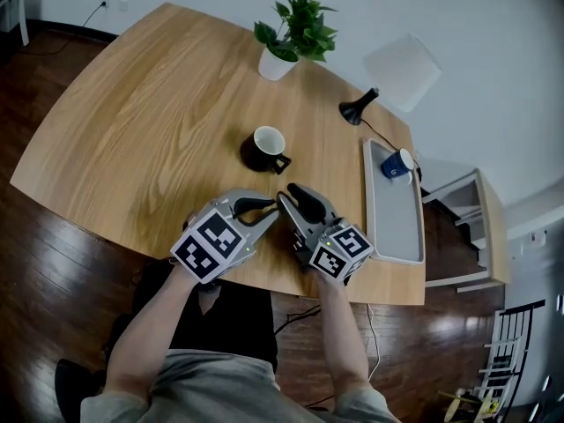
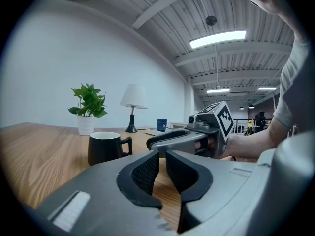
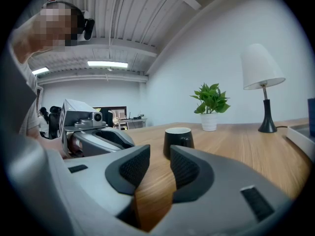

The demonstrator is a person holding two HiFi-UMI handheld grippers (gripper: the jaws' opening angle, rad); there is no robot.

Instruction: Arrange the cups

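1. The left gripper (image 1: 266, 210) hangs low over the near edge of the table (image 1: 132, 122). Its jaws are only a sliver apart, with nothing but wood grain between them. It points rightward at its partner, not at a cup.
2. The black cup (image 1: 267, 148) stands upright near the table's middle, just beyond both grippers, with its handle turned to the near right. In the left gripper view the cup sits off to the left of the jaw line, so that hand would have to swing round to meet it.
3. The right gripper (image 1: 289, 196) has its jaws moderately spread and empty. In its own view the cup lies almost dead ahead, a touch right of the gap, handle facing the jaws. I judge this hand the nearer and better lined up; a straight push forward should reach the handle side.
4. Far right, the tray (image 1: 394, 227) holds a blue cup (image 1: 398, 163) at its far end, well apart from both grippers.
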